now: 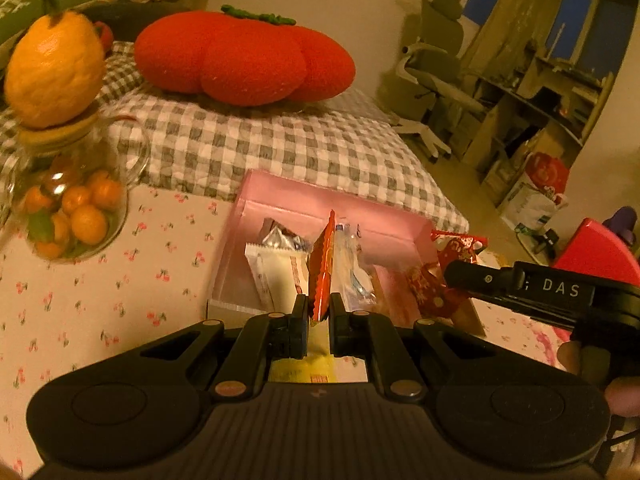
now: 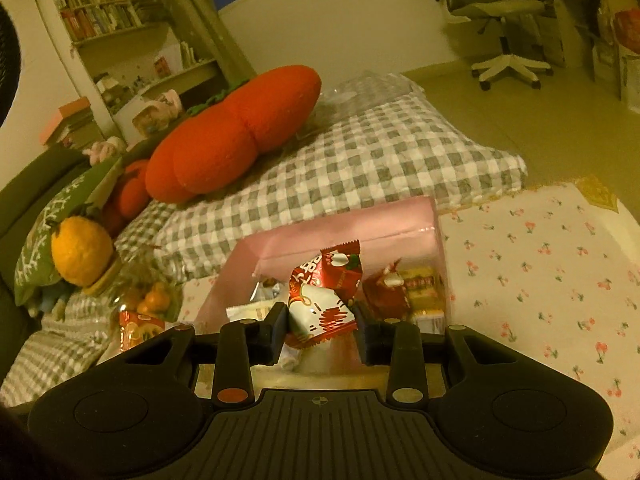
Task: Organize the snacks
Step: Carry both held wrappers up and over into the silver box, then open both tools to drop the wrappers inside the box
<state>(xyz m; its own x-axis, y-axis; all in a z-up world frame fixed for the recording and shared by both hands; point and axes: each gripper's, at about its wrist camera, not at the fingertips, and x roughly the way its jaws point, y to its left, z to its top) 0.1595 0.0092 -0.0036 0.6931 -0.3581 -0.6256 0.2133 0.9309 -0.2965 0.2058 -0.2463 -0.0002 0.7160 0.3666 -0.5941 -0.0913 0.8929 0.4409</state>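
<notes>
A pink box stands on the cherry-print cloth and holds several snack packets. My left gripper is shut on an orange-red snack packet, held edge-on above the box's near side. My right gripper is shut on a red and white snack packet, held over the pink box. The right gripper also shows in the left wrist view, at the box's right side. White packets and red ones lie inside the box.
A glass jar of small oranges with a big orange on its lid stands left of the box. A checked quilt with a red pumpkin cushion lies behind. An office chair stands on the floor beyond.
</notes>
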